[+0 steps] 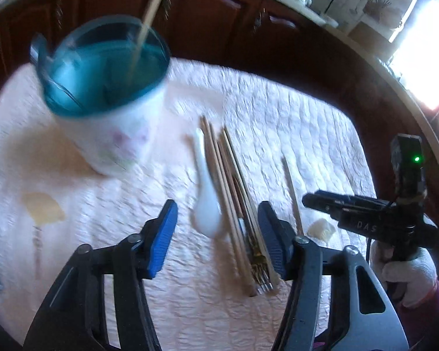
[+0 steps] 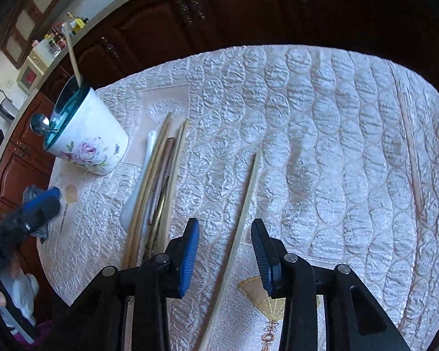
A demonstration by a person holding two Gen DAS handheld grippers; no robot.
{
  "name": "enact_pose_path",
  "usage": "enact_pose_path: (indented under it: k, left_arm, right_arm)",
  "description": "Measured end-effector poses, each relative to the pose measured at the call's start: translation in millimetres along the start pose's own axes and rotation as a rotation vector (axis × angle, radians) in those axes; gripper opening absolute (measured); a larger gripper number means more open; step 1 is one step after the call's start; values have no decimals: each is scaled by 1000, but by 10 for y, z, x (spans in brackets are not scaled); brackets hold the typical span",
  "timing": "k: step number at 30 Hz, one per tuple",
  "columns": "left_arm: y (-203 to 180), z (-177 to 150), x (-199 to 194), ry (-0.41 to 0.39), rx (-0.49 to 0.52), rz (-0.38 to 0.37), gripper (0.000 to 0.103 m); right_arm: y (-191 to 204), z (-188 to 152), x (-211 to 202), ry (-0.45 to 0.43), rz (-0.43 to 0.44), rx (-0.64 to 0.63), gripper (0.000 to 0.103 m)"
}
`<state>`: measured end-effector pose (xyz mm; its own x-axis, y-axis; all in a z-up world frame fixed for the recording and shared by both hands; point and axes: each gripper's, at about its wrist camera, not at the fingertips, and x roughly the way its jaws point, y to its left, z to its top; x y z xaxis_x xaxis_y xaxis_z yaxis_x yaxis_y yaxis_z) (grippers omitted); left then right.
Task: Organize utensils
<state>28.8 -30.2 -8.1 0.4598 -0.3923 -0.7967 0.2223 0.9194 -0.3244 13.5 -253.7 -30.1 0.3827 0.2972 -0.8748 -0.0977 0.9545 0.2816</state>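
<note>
**Fingers apart over loose utensils**

Both grippers stand open, clamping nothing. Right gripper (image 2: 224,253) straddles a single chopstick (image 2: 243,204) without pad contact; the stick's long axis runs away from the camera, tilted slightly right. Left gripper (image 1: 218,241) hovers over the utensil bundle (image 1: 234,201) and white spoon (image 1: 205,193), which lie parallel, pointing away. Floral cup (image 2: 87,143) stands far left. Quilted cloth (image 2: 322,146) lies bare rightward, except another chopstick (image 2: 411,152) near its edge.
</note>
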Motion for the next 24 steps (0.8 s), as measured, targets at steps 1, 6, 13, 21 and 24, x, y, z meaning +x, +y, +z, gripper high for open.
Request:
enact_pose_path:
  k: [1, 6, 13, 21, 24]
  left_arm:
    - [-12, 2, 56, 13, 0, 1, 46]
    - [-94, -73, 375, 81, -2, -5, 41]
    - [-111, -82, 603, 107, -15, 17, 10]
    - [-109, -84, 623, 115, -17, -2, 4]
    - [-122, -104, 601, 126, -8, -10, 4]
  right_arm:
    - [-15, 0, 12, 2, 1, 5, 36]
    - [-65, -8, 59, 11, 4, 18, 36]
    - [-144, -8, 97, 20, 10, 31, 34]
    - [-123, 65, 227, 38, 15, 30, 32]
    - [-102, 86, 249, 35, 17, 32, 32]
